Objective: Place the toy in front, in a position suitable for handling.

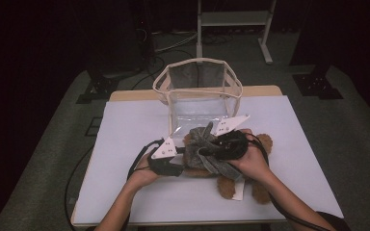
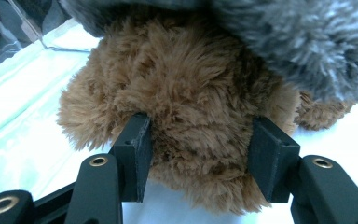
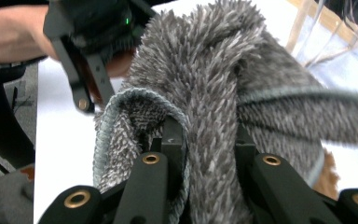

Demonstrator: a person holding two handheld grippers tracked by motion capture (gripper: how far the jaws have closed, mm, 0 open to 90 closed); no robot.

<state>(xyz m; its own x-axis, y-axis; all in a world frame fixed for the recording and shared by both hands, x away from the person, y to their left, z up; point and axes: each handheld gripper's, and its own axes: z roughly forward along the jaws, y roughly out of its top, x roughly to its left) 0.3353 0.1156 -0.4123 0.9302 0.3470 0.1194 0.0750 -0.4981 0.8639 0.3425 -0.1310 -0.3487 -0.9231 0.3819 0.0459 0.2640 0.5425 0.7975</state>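
A brown plush bear [image 1: 226, 185] lies on the white table top [image 1: 135, 125], with a grey shaggy cloth [image 1: 204, 137] draped over its upper body. My left gripper [image 1: 180, 159] comes in from the left. Its pads press into a rounded lobe of the bear's brown fur [image 2: 191, 93], under the grey cloth [image 2: 298, 42]. My right gripper [image 1: 207, 150] reaches across from the right, shut on a bunched fold of the cloth [image 3: 205, 70]. The right gripper view also has the left gripper [image 3: 88, 88] beyond the cloth and a bit of the bear [image 3: 328, 179].
A clear, open-topped plastic bag with a beige rim [image 1: 200, 61] stands at the table's far side, just behind the bear. White table surface stretches left and right of the hands. A metal stand [image 1: 265, 43] and cables are on the dark floor beyond.
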